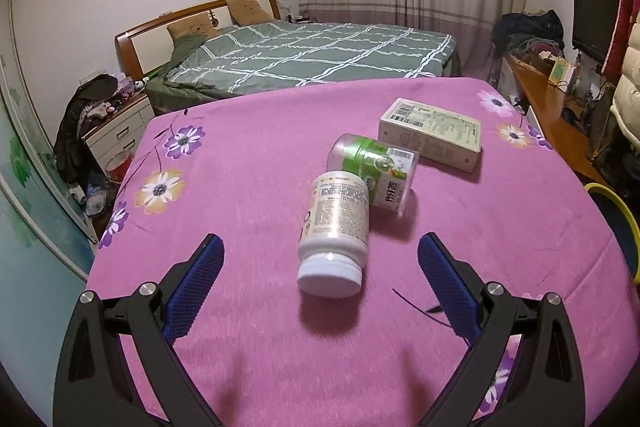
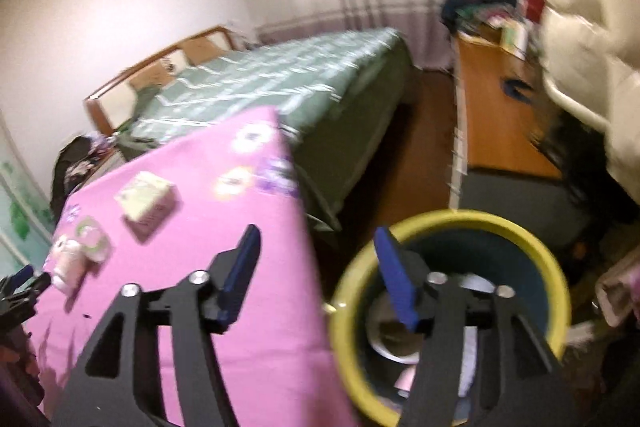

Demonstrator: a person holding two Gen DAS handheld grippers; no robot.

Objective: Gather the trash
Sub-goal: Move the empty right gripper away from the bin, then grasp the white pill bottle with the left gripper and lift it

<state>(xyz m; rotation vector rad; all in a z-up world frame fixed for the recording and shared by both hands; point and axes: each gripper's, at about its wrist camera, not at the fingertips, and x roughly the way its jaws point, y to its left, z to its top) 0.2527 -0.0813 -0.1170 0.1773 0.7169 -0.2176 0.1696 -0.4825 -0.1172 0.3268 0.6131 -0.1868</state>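
Observation:
A white bottle (image 1: 336,227) with a white cap lies on its side on the pink flowered tablecloth (image 1: 240,187). Behind it lie a green-labelled jar (image 1: 376,171) and a pale carton box (image 1: 432,133). My left gripper (image 1: 321,238) is open wide, low over the cloth, its blue pads either side of the bottle without touching it. The right wrist view is blurred. There my right gripper (image 2: 316,230) is open and empty, straddling the table's right edge and the yellow-rimmed bin (image 2: 440,217), which holds white trash. The box (image 2: 146,205), jar (image 2: 94,239) and bottle (image 2: 70,267) show at far left.
The bin's rim (image 1: 612,203) stands off the table's right edge. A green-quilted bed (image 1: 312,55) lies beyond the table, a cluttered nightstand (image 1: 116,123) at left, a wooden desk (image 1: 548,103) with clothes and a dark screen (image 1: 596,15) at right.

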